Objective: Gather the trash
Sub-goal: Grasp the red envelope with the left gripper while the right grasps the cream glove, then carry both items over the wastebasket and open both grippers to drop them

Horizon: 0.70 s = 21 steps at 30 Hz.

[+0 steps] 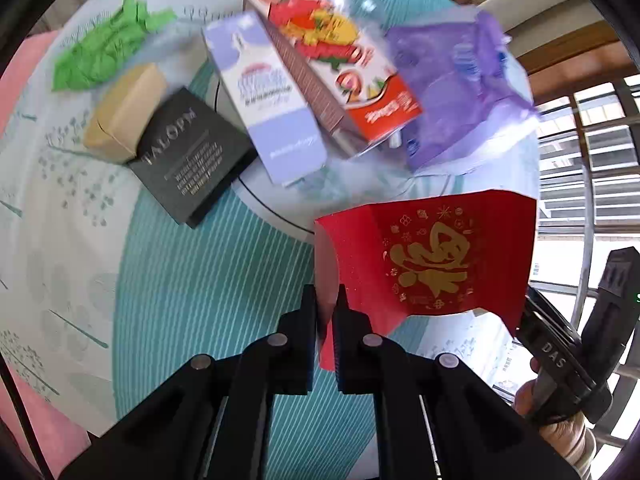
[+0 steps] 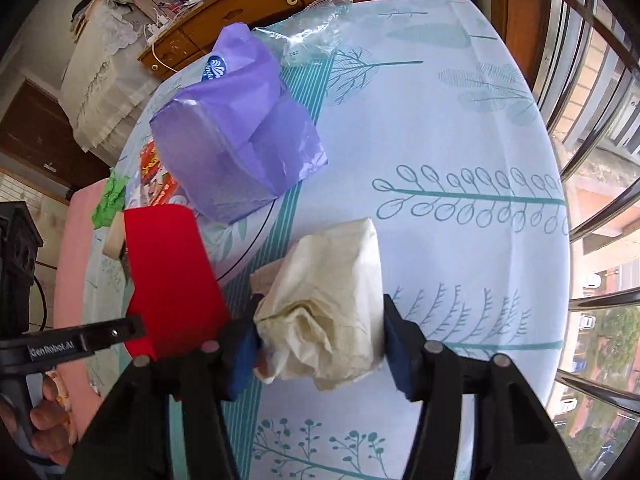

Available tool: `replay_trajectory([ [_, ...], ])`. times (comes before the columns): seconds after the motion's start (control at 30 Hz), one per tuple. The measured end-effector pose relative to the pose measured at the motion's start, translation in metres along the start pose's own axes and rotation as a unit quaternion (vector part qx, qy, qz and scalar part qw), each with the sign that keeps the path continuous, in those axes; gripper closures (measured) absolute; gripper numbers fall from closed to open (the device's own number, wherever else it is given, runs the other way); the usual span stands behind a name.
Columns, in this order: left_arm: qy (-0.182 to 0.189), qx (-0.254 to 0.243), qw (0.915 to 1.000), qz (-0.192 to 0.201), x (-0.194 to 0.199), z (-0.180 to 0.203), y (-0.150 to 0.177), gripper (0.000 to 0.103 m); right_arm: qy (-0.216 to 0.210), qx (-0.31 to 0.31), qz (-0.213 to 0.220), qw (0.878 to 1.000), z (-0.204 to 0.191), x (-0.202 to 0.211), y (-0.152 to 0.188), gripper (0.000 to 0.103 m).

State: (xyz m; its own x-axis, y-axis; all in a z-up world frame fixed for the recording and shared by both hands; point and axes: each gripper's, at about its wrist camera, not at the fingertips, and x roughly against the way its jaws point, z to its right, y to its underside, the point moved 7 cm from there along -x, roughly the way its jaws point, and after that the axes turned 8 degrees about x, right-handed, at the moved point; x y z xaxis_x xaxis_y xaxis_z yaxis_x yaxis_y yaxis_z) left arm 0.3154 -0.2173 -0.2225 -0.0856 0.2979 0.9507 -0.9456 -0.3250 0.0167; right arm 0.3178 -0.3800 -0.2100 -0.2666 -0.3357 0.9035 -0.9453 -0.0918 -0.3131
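I am pinching the red envelope (image 1: 432, 256) in my left gripper (image 1: 325, 300), its jaws closed down tight on the envelope's lower left corner, so the red paper is hanging clear above the table (image 1: 180, 280) with its gold character facing my left camera. My right gripper (image 2: 320, 332) is pointing steeply down, and the crumpled cream paper bag (image 2: 332, 300) is sitting between its blue pads (image 2: 244, 360); the jaws are standing about half open, both pads seeming to meet the bag's sides (whether they are really squeezing it I cannot tell). The bag is lying on the leaf-print tablecloth (image 2: 460, 140), just right of the teal striped band. Further back the other trash is waiting: the purple plastic bag (image 2: 236, 136), a clear plastic bag (image 2: 316, 36) behind it, the red fruit carton (image 1: 340, 64) leaning on the lavender box (image 1: 268, 108), the black box (image 1: 192, 156) partly over the tan packet (image 1: 124, 116), and the crumpled green paper (image 1: 100, 48) at the far left.
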Motion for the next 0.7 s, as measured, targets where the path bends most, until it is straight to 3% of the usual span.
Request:
replay_trajectory([
  [0.37, 0.015, -0.082, 0.9947, 0.060, 0.068, 0.019, 0.004, 0.099, -0.038, 0.014, 0.033, 0.999, -0.021, 0.035, 0.011, 0.054],
  [0.7, 0.051, -0.137, 0.9860, 0.079, 0.148, -0.063, 0.048, 0.100, -0.040, 0.006, 0.041, 0.998, -0.075, 0.054, 0.053, 0.055],
])
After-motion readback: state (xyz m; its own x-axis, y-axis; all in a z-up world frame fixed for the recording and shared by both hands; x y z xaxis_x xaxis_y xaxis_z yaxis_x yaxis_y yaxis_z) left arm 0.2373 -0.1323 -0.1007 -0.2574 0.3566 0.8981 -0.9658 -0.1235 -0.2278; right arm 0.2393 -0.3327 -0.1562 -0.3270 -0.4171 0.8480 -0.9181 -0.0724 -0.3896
